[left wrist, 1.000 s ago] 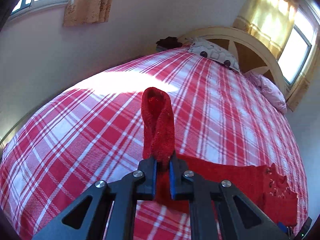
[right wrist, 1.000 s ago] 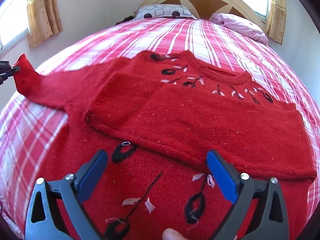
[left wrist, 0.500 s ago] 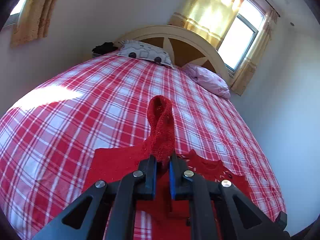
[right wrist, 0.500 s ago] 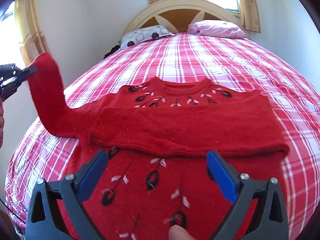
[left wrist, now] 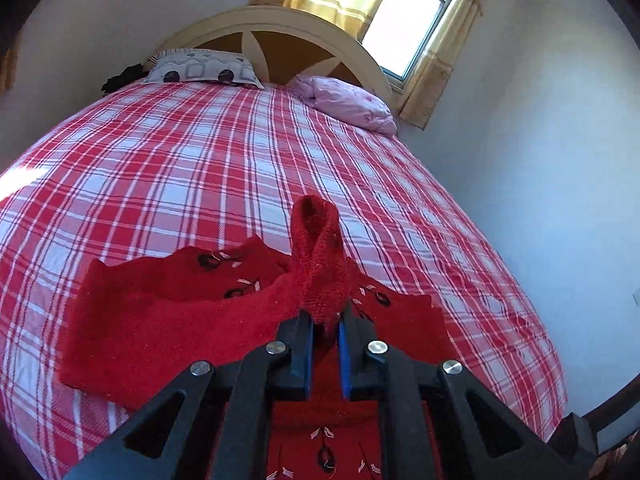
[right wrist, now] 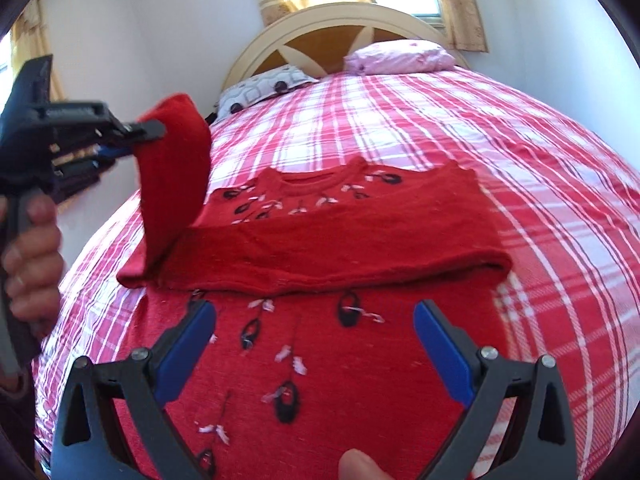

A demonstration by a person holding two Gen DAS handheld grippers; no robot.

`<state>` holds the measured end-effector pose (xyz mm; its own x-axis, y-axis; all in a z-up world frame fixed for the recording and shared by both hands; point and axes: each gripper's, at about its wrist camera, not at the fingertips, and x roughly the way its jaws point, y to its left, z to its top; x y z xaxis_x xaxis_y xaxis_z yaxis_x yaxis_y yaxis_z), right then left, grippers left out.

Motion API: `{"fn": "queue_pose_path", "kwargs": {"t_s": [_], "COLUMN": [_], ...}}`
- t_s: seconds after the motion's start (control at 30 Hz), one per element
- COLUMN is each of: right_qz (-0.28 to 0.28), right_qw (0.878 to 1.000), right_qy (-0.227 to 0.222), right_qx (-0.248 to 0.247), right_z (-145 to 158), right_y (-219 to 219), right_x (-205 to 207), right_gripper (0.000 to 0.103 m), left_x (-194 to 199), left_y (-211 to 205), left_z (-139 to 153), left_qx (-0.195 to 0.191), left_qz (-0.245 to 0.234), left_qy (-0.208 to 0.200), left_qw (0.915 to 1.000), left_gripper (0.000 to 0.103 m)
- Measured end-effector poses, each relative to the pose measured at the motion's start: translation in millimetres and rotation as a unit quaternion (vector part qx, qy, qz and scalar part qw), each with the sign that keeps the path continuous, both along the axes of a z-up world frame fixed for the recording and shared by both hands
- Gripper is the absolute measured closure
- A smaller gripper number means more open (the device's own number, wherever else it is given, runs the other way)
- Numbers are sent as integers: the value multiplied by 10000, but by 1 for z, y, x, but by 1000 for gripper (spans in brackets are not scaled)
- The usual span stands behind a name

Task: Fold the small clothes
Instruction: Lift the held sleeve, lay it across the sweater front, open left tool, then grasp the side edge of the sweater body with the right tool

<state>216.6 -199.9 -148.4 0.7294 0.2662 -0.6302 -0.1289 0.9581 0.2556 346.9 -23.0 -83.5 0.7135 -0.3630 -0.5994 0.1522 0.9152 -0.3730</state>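
A red knitted sweater (right wrist: 344,240) with black and white embroidery lies flat on the plaid bed, one sleeve folded across its chest. My left gripper (left wrist: 325,320) is shut on the cuff of the other sleeve (left wrist: 320,256). In the right wrist view that gripper (right wrist: 140,136) holds the sleeve (right wrist: 172,184) lifted above the sweater's left side, a hand gripping its handle. My right gripper (right wrist: 314,344) hovers open over the sweater's lower body, nothing between its blue pads.
The bed's red and white plaid sheet (left wrist: 180,168) spreads around the sweater. A patterned pillow (left wrist: 200,68) and a pink pillow (left wrist: 348,104) lie by the curved headboard (right wrist: 340,28). A white wall stands close on the bed's right side.
The left gripper has carried the sleeve up off the bed and inward over the sweater while turning toward the headboard. The right gripper has pulled back and rolled, staying open.
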Motion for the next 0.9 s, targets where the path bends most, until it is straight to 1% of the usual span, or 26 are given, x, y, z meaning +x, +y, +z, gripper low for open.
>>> {"fn": "queue_pose_path", "kwargs": {"t_s": [0.13,0.27,0.33,0.4,0.5,0.57,0.6,0.63,0.67,0.7,0.73,0.83,0.9], "right_qz": [-180,-314,-383,-445,-581,-712,-764,-817,-861,-884,-899,-899,-806], "right_qw": [9998,9995,9992,9989,9982,9974,9970,9966,9962,9960,9958,9957,9966], "right_qy": [38,72,76,76,54,38,34,23,6,-9,-26,-47,-24], "right_qx": [28,68,93,95,96,125,133,139,147,157,169,201,177], "right_z": [-3,-7,-8,-9,-8,-7,-6,-4,-2,-1,2,6,7], "right_y": [-18,-30,-36,-40,-50,-57,-59,-62,-63,-64,-63,-60,-54], "right_x": [-2,-2,-2,-2,-4,-4,-5,-4,-4,-3,-2,-1,3], "right_gripper": [2,2,2,2,2,2,2,2,2,2,2,2,2], "left_x": [8,8,7,5,-2,-9,-15,-22,-26,-31,-35,-38,-38], "left_y": [-32,-57,-69,-78,-80,-79,-79,-76,-75,-74,-72,-66,-54], "left_z": [-31,-53,-63,-68,-67,-61,-56,-49,-47,-42,-39,-32,-31], "left_qx": [236,419,576,875,1123,1248,1313,1355,1372,1425,1465,1646,1773], "left_qz": [-152,-354,-535,-627,-714,-733,-757,-767,-773,-767,-747,-750,-596], "left_qy": [186,342,417,447,408,280,136,-57,-172,-337,-470,-756,-850], "left_qw": [9994,9979,9960,9932,9903,9891,9884,9878,9874,9862,9853,9806,9787], "left_gripper": [93,93,93,90,89,82,79,67,44,32,23,23,23]}}
